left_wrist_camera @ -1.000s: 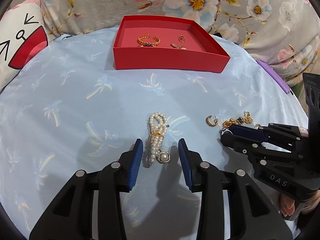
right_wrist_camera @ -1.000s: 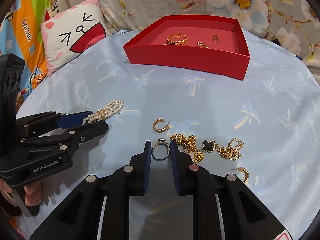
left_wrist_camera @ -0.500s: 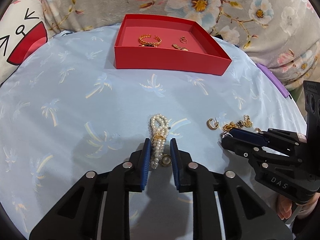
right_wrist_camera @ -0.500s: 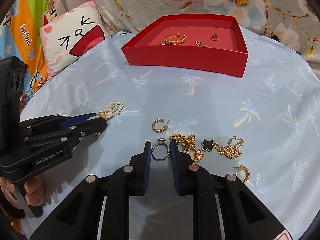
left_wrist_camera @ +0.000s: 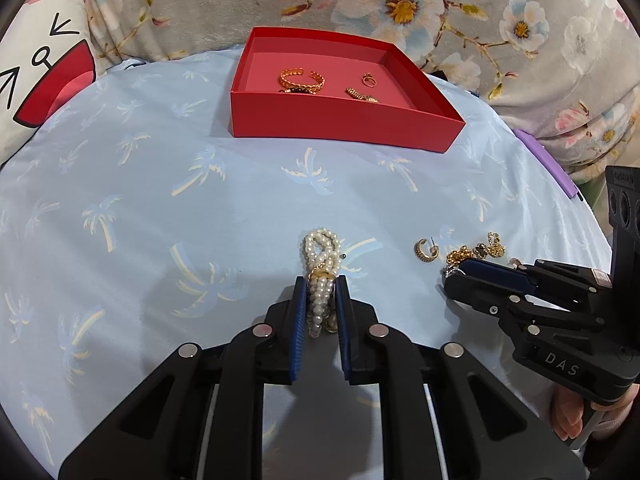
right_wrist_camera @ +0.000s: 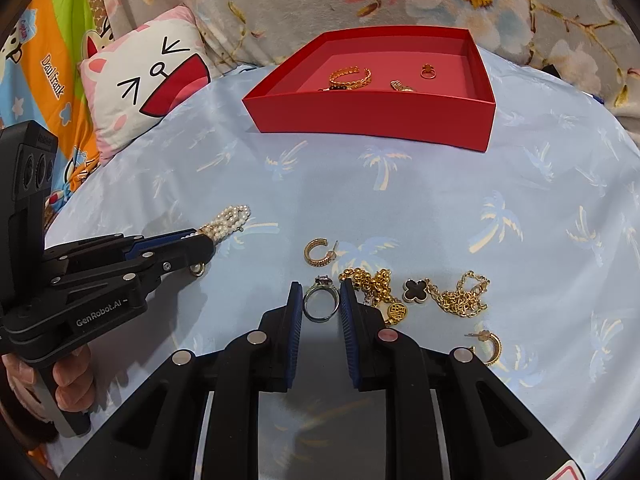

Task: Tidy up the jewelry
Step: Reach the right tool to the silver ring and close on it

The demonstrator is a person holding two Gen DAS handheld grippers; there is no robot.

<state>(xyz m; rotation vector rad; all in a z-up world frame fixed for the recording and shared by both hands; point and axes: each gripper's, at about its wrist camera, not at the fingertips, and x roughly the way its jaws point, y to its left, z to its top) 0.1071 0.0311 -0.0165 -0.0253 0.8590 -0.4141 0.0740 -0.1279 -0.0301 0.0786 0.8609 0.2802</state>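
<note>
My left tongs (left_wrist_camera: 321,294) have just been closing and clamp the pearls (left_wrist_camera: 320,276) on the cloth (left_wrist_camera: 160,208). My right tongs (right_wrist_camera: 320,300) seem clamped on the ring (right_wrist_camera: 320,304); red box (right_wrist_camera: 372,120) lies ahead.

My two matte-black plastic grippers (left_wrist_camera: 321,300) (right_wrist_camera: 320,300) have ribbed blue finger pads (right_wrist_camera: 295,312), round silver screw heads, and white lettering: "GenRobot.AI" on the left, "DAS" on the right
</note>
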